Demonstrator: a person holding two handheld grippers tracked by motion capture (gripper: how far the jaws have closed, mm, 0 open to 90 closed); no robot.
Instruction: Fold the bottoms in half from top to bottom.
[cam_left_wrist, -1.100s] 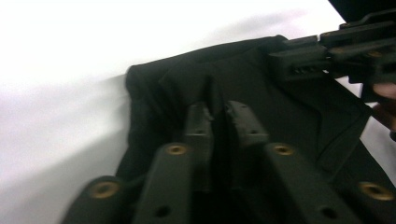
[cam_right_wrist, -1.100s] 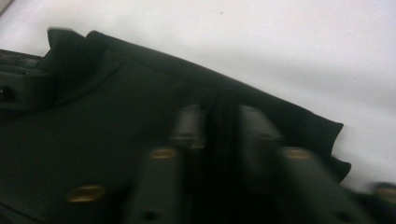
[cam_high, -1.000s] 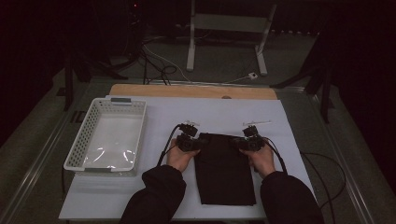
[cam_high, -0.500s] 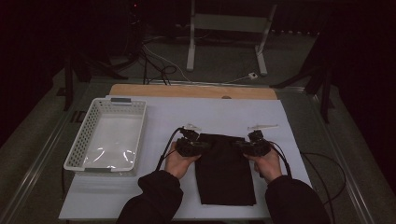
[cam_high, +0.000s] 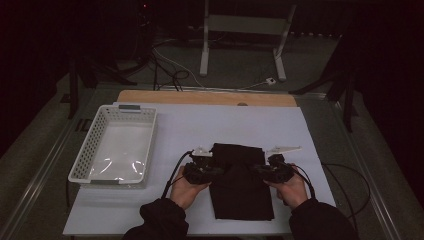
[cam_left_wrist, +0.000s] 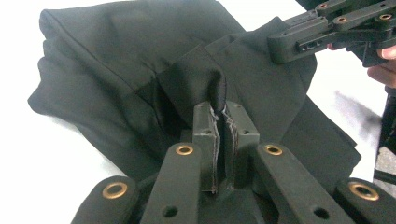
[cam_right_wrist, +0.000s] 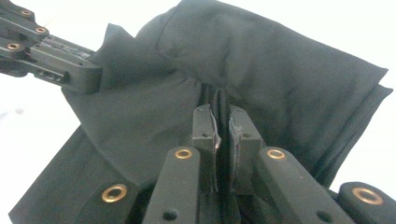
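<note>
A black cloth (cam_high: 239, 180) lies on the white table, its far end folded back toward the person. My left gripper (cam_high: 214, 170) is shut on the cloth's left edge; in the left gripper view the fabric (cam_left_wrist: 140, 60) is pinched between the jaws (cam_left_wrist: 222, 116). My right gripper (cam_high: 257, 171) is shut on the cloth's right edge, and the right gripper view has the fabric (cam_right_wrist: 280, 70) clamped between its jaws (cam_right_wrist: 221, 114). Each gripper view also catches the other gripper, the right gripper (cam_left_wrist: 322, 28) at top right and the left gripper (cam_right_wrist: 51, 56) at top left.
A white plastic basket (cam_high: 86, 160) with a clear bag inside stands on the left of the white table (cam_high: 200, 125). A wooden strip (cam_high: 200, 96) runs along the table's far edge. Cables (cam_high: 345, 185) trail to the right of the hands.
Both grippers have drawn back toward the person with the cloth's far end in them, folding it over the near part. The cloth now looks shorter.
</note>
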